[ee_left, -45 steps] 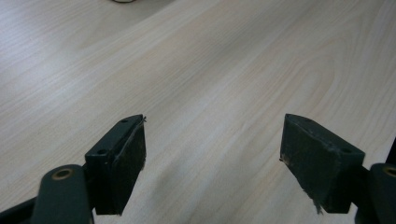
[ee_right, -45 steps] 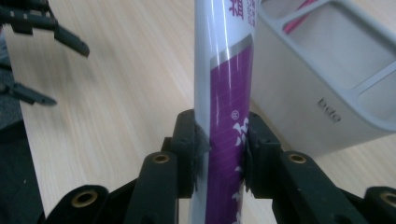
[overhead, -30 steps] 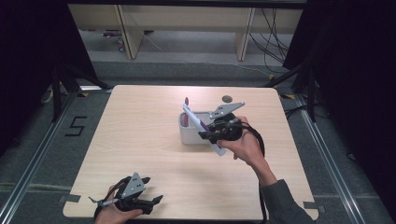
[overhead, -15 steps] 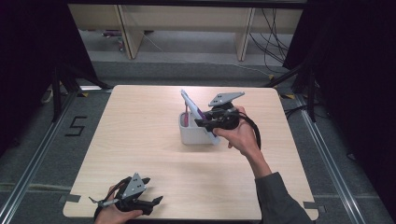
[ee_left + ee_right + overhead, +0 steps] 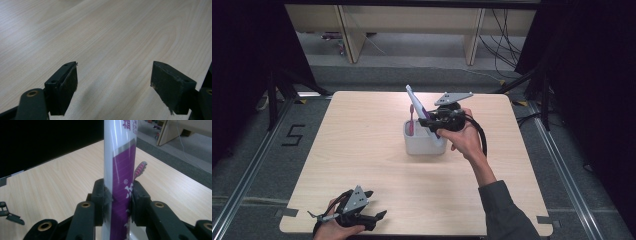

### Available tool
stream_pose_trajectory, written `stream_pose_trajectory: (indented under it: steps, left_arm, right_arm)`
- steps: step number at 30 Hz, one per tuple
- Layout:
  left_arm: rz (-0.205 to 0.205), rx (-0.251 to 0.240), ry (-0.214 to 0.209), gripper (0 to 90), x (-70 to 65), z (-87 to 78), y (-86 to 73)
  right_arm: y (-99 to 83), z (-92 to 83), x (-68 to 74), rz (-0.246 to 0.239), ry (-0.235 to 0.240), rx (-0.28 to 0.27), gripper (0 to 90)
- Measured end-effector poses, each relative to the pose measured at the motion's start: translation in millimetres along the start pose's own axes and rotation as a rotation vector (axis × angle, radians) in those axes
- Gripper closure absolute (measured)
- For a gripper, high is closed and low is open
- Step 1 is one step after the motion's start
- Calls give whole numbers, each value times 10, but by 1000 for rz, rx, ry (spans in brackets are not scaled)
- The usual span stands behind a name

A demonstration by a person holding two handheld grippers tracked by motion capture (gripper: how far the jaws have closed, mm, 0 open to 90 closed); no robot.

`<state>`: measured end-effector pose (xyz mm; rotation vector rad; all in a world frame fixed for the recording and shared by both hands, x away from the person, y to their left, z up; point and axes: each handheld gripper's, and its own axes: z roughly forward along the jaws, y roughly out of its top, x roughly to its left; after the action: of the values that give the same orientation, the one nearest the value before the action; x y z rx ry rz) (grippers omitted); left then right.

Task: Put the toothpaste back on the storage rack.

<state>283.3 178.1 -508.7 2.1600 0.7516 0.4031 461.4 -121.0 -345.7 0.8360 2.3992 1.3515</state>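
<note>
Since the frame a second ago, the right gripper (image 5: 428, 121) has tilted up and shifted toward the far side, bringing the toothpaste tube (image 5: 421, 112) from a low lean across the cup (image 5: 423, 144) to a steeper, nearly upright angle. Right gripper's jaws are clamped on the tube's purple-and-white body, seen close in the right gripper view (image 5: 120, 182); the tube's lower end sits inside the white cup at the right side, its top pointing up and far-left. Pink toothbrush (image 5: 411, 120) stands upright in the same cup, left of the tube. Cup sits around the middle of the wooden table (image 5: 362, 165). Left gripper (image 5: 362, 220) is unchanged, resting at the near-left table edge, jaws spread apart over bare wood with nothing between them (image 5: 113, 87).
</note>
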Motion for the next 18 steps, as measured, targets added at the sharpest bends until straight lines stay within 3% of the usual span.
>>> stream_pose_trajectory:
  steps: [2,3,8,9,11,16,18]
  left_arm:
    - [-2,0,-5,212,4,-2,5]
    - [-16,-15,-6,212,-9,0,7]
    - [0,7,-10,212,7,-7,9]
    - [-26,-20,-10,212,-22,8,5]
    - [-40,-29,-10,212,-35,19,-4]
    - [-26,-11,-21,212,-18,7,5]
    - [-42,-28,-12,212,-36,20,-4]
  right_arm:
    - [8,8,-24,-15,-3,-8,698]
    - [15,21,-34,11,-6,-14,698]
    - [22,60,-84,21,-17,-37,698]
    - [22,88,-103,31,-22,-52,698]
    - [28,105,-143,30,-26,-53,698]
    - [38,162,-180,32,-28,-76,698]
    - [41,188,-192,30,-42,-88,697]
